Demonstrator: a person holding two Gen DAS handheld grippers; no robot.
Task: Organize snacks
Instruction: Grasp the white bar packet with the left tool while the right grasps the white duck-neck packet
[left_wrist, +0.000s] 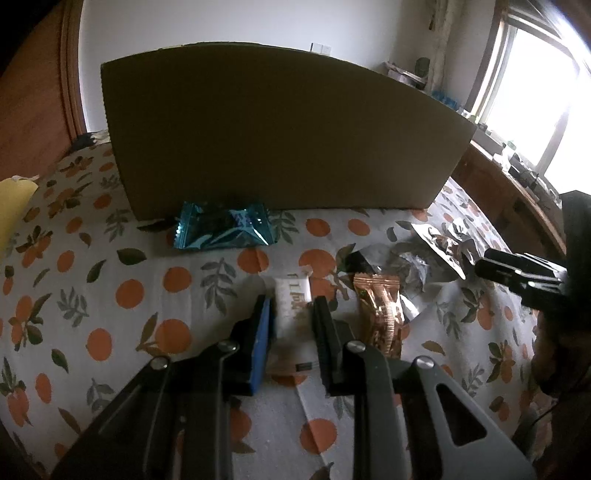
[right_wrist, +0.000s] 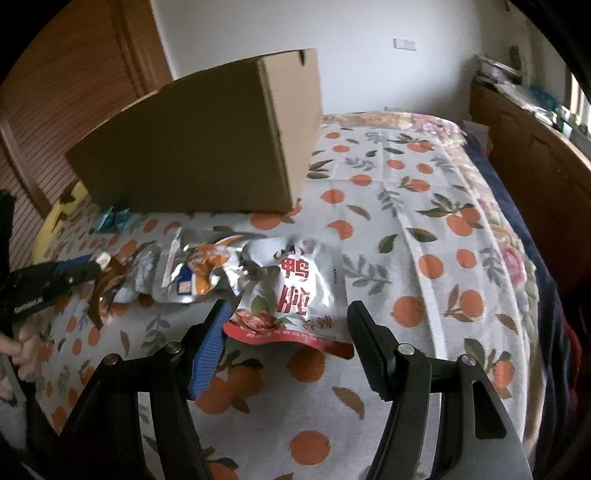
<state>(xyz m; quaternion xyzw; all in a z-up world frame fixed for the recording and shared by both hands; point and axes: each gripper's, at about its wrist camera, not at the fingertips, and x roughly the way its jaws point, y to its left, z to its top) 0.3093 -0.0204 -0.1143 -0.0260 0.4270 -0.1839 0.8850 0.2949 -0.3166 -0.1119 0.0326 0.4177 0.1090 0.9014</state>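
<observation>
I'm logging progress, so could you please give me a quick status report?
Left gripper closing around white packet. Right gripper open over red-white pouch. Box behind, unobstructed.

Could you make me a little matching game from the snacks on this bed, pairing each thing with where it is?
Things:
1. teal packet
2. white snack bar
3. white and red pouch
4. copper wrapper

Places:
A. between the open right gripper fingers
B. against the cardboard box
C. between the left gripper fingers
D. just right of the left gripper

Pairs: 1-B, 2-C, 3-A, 4-D
</observation>
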